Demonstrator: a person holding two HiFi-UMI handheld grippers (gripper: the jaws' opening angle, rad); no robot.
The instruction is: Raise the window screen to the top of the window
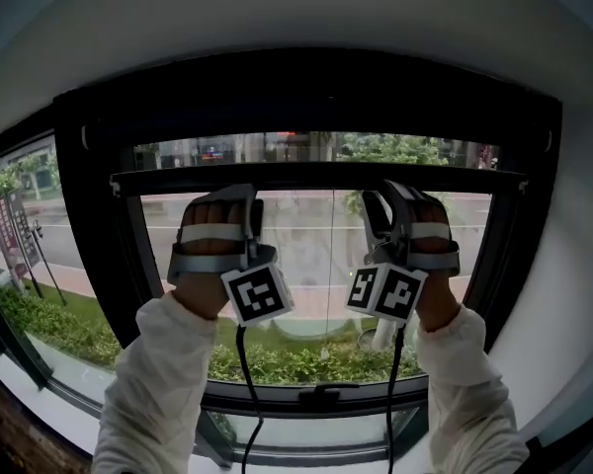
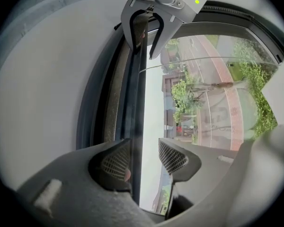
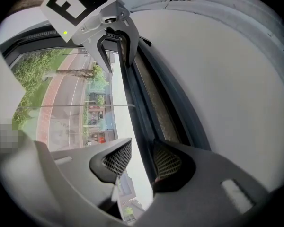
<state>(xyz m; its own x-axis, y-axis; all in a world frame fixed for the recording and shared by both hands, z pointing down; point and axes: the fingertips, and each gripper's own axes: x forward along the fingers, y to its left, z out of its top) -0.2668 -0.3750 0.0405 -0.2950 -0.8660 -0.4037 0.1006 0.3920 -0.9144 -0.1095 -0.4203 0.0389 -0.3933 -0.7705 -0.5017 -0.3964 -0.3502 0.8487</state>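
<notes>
- The window screen's rail (image 1: 321,178) lies across the window frame (image 1: 306,92) just below the frame's top member, with only a narrow open strip left between them. Judged from that, the lift is near its end.
- The left gripper (image 1: 249,215) takes the rail toward the frame's left post and the right gripper (image 1: 381,213) toward its right post. Both reach up to the rail from below.
- Each gripper's jaws are drawn partway in with the rail between them. In the left gripper view one pad (image 2: 114,162) lies against the dark rail, and in the right gripper view the matching pad (image 3: 166,163) does the same. A pale sliver shows beside the opposite pad in both views, so the pinch looks real, but how firmly it bites is hard to settle.
- To finish well, the person should raise both hands at one pace so the rail runs parallel to the frame's top member. A tilted rail would likely bind against the side posts.
- The pinch is best left as it is: looser and the rail may slip, while tighter adds nothing.
- The push should run straight up along the posts and ease off as the rail meets the top member, so it seats without a knock.
</notes>
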